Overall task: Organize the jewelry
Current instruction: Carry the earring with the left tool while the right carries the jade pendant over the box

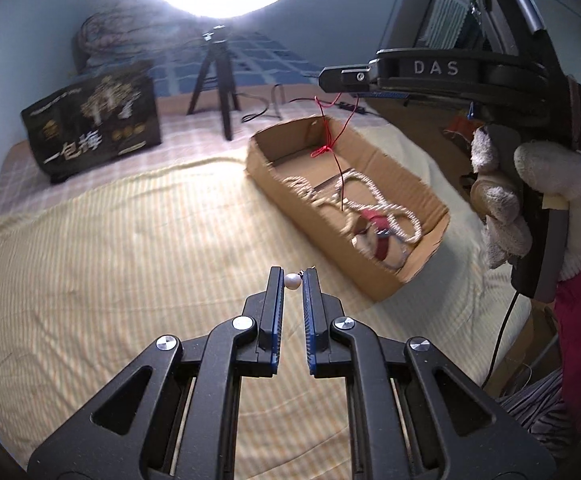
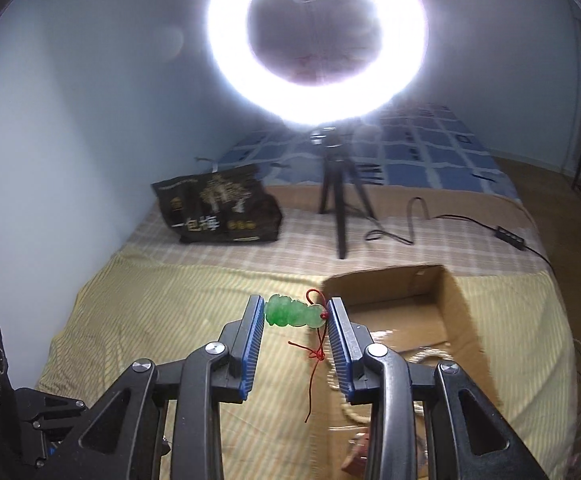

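The left gripper [image 1: 293, 280] is clenched on a small white pearl bead [image 1: 292, 280]. The right gripper [image 2: 295, 316] clamps a carved green jade pendant [image 2: 293, 312], its red cord [image 2: 315, 360] dangling; both hang above the striped yellow bedsheet [image 1: 130, 248]. The open brown cardboard box [image 1: 374, 280] already holds a pale beaded necklace [image 1: 370, 192]. Advice: carry each piece over the box interior, lower it well inside, and only then release, cord first, so that nothing snags on the rim.
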A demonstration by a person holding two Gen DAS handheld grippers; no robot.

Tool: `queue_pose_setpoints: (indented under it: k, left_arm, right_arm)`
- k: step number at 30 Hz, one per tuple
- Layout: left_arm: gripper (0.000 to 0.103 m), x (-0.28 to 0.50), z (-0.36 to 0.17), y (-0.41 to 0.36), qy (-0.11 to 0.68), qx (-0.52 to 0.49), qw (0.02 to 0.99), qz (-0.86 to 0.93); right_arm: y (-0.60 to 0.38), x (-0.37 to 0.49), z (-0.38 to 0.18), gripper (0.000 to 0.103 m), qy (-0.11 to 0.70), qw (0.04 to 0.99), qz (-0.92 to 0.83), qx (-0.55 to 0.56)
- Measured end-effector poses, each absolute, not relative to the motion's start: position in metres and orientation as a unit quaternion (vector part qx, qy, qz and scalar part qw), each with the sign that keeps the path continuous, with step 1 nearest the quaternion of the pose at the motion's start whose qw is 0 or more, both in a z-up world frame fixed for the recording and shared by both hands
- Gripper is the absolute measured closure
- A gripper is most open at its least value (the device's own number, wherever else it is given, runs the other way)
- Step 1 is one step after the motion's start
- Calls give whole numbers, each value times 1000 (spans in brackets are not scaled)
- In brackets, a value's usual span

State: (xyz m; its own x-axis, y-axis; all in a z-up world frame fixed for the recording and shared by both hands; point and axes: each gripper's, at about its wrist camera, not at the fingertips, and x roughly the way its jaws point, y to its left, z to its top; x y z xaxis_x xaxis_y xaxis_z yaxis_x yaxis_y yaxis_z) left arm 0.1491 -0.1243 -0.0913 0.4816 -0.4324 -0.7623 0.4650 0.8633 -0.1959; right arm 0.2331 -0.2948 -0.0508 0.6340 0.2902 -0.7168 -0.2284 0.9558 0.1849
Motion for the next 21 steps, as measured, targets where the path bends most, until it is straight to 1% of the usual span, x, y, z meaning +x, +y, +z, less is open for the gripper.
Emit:
queue_pose_setpoints:
  k: [11,21]
  left_arm:
    - [95,174,-85,-185,419,14,865,-276]
    - [95,195,-103,-219,424,19,862,-275]
  right_arm:
    - [-349,250,-53,71,405,906,106,59]
    - [-368,279,-71,71,412,904,92,70]
